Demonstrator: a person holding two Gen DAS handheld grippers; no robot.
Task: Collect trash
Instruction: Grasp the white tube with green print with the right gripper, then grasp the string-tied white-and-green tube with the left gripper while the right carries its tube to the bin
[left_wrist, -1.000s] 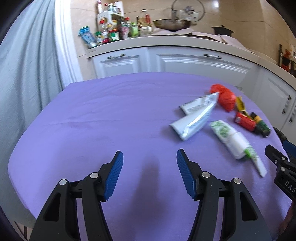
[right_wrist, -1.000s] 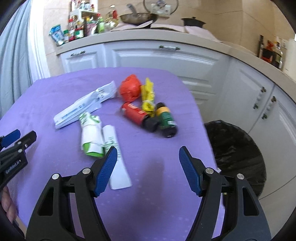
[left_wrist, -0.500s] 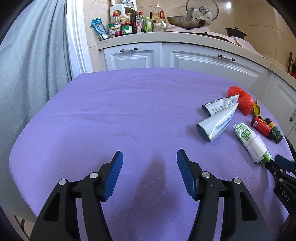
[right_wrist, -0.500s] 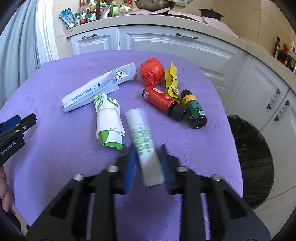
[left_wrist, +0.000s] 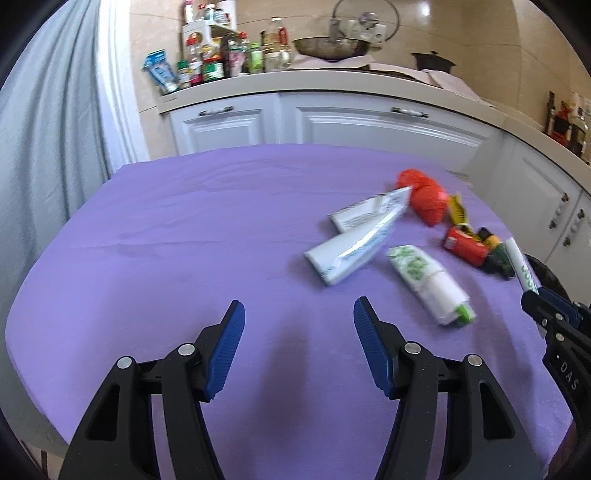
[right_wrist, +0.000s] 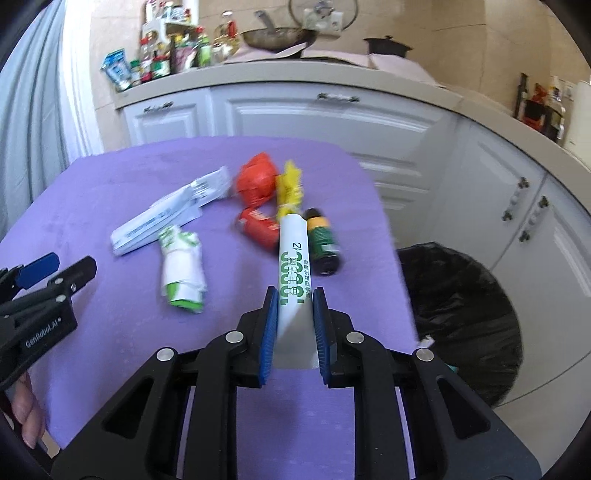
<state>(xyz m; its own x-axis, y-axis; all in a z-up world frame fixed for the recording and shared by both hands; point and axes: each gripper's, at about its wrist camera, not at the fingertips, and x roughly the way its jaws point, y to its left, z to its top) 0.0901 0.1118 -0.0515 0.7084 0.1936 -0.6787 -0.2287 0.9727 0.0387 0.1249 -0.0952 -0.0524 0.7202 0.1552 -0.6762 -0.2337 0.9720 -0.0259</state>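
Right claw (right_wrist: 294, 308) angled down, clamps white tube (right_wrist: 294, 258); left claw (left_wrist: 298, 325) gapes empty.

Wok (left_wrist: 327, 46), condiment bottles (left_wrist: 207, 66) on counter; white cabinets (right_wrist: 332, 122).

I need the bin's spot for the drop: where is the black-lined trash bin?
In the right wrist view the trash bin stands on the floor off the table's right edge, below the white cabinets, right of the right gripper.
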